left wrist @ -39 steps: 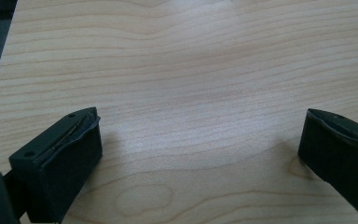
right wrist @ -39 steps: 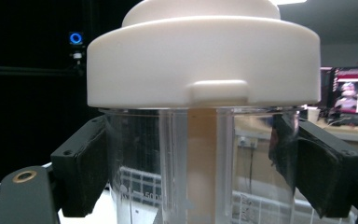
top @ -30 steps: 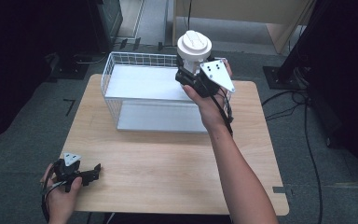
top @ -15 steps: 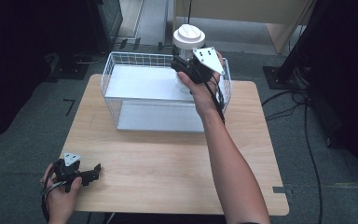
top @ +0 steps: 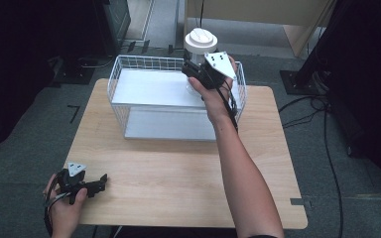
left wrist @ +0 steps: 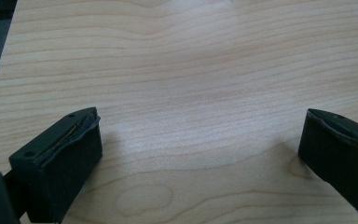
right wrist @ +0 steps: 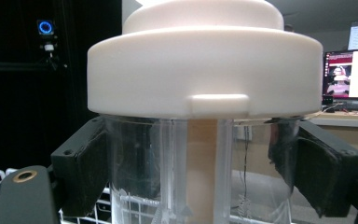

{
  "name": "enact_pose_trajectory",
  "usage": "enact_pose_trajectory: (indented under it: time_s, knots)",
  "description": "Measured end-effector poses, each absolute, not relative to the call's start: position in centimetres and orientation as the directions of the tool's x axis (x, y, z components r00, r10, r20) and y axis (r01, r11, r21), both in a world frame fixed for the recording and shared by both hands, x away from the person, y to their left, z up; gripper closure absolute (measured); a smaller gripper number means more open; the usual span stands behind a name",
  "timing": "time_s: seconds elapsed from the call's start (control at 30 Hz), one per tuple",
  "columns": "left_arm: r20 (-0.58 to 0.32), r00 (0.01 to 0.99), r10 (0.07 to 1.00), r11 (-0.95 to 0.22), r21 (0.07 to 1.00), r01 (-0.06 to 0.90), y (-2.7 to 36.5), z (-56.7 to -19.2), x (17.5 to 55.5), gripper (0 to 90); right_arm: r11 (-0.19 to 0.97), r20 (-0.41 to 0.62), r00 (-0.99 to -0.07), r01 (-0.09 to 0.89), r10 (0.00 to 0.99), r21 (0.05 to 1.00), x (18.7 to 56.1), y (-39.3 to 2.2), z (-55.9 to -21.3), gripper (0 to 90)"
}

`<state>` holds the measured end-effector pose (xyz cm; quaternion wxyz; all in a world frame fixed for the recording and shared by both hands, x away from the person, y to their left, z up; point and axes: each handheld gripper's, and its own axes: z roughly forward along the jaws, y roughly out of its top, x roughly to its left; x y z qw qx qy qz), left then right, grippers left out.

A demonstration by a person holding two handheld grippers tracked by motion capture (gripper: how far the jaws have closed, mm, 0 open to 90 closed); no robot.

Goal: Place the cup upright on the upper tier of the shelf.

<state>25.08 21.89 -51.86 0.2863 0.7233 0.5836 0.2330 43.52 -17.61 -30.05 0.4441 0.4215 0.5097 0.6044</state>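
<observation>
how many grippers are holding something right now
1. The right gripper is shut on the clear jar with a white lid, above the wire basket. The left gripper sits open, nothing between its jaws.

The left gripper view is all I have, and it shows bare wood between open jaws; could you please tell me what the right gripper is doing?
Observer: The right gripper is shut on a clear jar with a white lid.
Operator: Thank you. Where is it held?
Observer: Above the far right corner of a white wire basket.
Operator: And where is my gripper?
Observer: The left gripper is at the table's near left corner.
</observation>
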Motion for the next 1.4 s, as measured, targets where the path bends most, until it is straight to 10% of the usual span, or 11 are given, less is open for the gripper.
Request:
enact_pose_trajectory:
  time_s: [0.47,1.4]
  knots:
    - [0.004,0.211,0.978,-0.156,0.685,0.711,21.9,-51.9,25.1,0.0,-0.096,0.072,-0.325,-0.058,0.943,0.994,42.5,-18.7,-29.4,0.0]
    - [0.01,0.213,0.977,-0.162,0.684,0.712,21.9,-51.9,25.1,0.0,0.037,-0.056,-0.358,-0.062,0.932,0.997,35.2,-23.2,-33.4,0.0]
